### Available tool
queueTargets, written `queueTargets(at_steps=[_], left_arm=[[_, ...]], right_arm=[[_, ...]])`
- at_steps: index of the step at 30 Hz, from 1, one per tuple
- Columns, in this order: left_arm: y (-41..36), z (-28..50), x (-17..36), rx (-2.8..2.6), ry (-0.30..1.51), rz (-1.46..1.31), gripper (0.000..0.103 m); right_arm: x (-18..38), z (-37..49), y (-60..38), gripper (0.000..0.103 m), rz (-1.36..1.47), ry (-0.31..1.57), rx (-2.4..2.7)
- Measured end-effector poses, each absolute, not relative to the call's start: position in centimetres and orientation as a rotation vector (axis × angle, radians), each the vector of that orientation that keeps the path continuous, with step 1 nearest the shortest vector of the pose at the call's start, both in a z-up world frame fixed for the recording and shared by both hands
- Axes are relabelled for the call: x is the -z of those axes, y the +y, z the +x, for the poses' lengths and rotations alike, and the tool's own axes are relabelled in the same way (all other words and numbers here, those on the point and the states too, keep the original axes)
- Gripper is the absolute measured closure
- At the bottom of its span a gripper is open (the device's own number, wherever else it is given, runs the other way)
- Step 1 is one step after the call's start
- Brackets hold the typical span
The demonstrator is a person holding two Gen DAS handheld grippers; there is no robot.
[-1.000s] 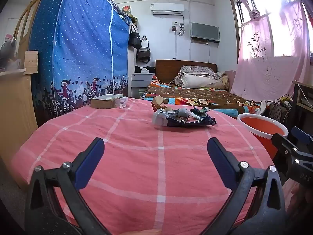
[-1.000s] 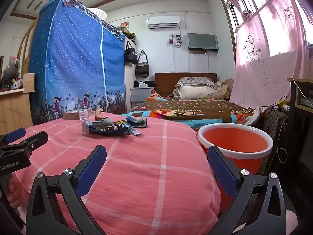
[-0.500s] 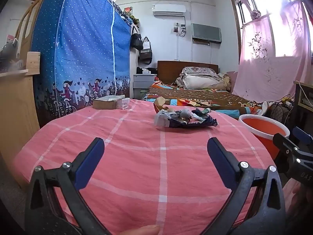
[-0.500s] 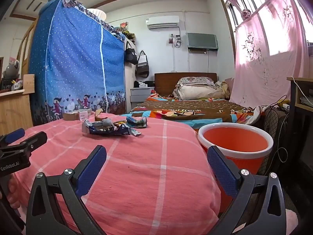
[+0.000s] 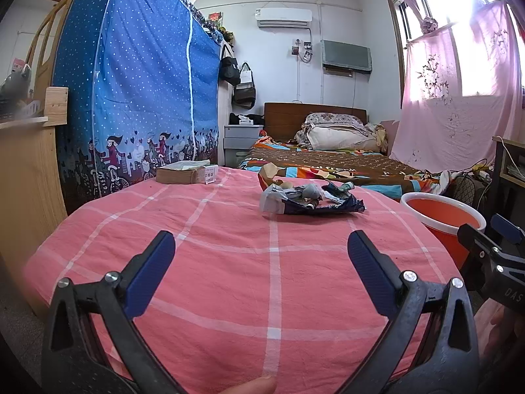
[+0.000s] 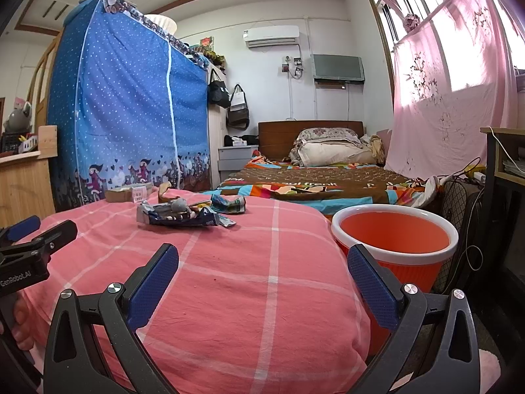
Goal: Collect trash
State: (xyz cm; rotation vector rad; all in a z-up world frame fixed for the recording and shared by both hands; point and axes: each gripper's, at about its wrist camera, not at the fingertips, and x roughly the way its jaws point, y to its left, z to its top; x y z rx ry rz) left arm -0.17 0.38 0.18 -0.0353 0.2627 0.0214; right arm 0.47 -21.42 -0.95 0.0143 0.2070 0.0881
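Note:
A heap of crumpled wrappers and scraps lies on the pink checked cloth, toward its far side; it also shows in the right wrist view. An orange bucket with a white rim stands on the floor to the right of the cloth, also in the left wrist view. My left gripper is open and empty, low over the near part of the cloth, well short of the heap. My right gripper is open and empty over the cloth's right edge, beside the bucket.
A flat cardboard box lies at the cloth's far left. A blue fabric wardrobe stands behind it, a wooden shelf at the left. A bed lies beyond. Cables and a fan sit right of the bucket.
The left gripper has risen and edged slightly toward the heap. The right gripper has hardly moved. Both stay open.

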Motion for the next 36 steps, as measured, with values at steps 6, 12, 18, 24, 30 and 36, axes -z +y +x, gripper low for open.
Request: queueTargets(at_steps=[6,12,18,24,30,36], left_arm=[[0.36,-0.19,-0.18,-0.021,0.263,-0.036,0.000],[0.33,-0.20,-0.17,-0.021,0.261,-0.037,0.000],[0.29,-0.19,-0.13,-0.022,0.260,-0.037,0.000],[0.27,-0.24,-0.13,-0.023,0.260,-0.036,0.000],[0.27,-0.23,-0.12,-0.023,0.260,-0.037,0.000],[0.26,-0.23,-0.11,-0.023,0.260,-0.037,0.000]], right_arm=[[0.92,0.49,-21.45,0.000,0.016,0.206,-0.088],[0.91,0.45,-21.41,0.000,0.016,0.205,-0.088],[0.81,0.38,-21.46,0.000,0.018,0.205,-0.089],[1.01,0.36,-21.74,0.000,0.020,0.200,-0.089],[1.02,0.48,-21.75,0.000,0.020,0.202,-0.089],[1.02,0.51,-21.76,0.000,0.021,0.203,-0.089]])
